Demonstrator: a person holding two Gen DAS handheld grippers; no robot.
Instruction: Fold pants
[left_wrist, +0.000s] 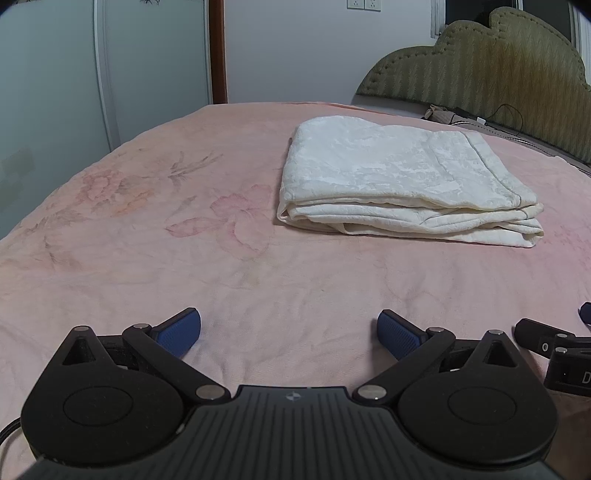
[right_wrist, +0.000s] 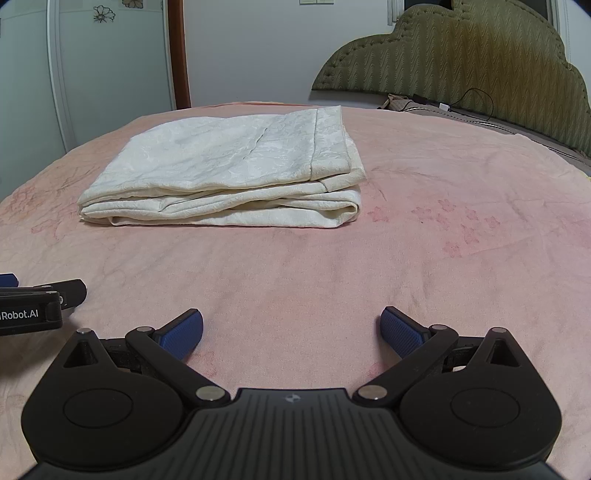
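Observation:
The cream-white pants (left_wrist: 402, 181) lie folded into a flat rectangular stack on the pink bed, ahead and to the right in the left wrist view, and ahead to the left in the right wrist view (right_wrist: 229, 170). My left gripper (left_wrist: 289, 334) is open and empty, low over the blanket, well short of the pants. My right gripper (right_wrist: 291, 332) is also open and empty, low over the blanket, short of the stack. Each gripper shows at the edge of the other's view: the right one (left_wrist: 561, 347) and the left one (right_wrist: 40, 302).
A pink floral blanket (left_wrist: 184, 258) covers the bed. An olive padded headboard (right_wrist: 480, 66) stands at the far right with a black cable (right_wrist: 476, 99) and small items at its base. A pale wardrobe (left_wrist: 74, 74) and a brown door frame (right_wrist: 179, 55) stand behind.

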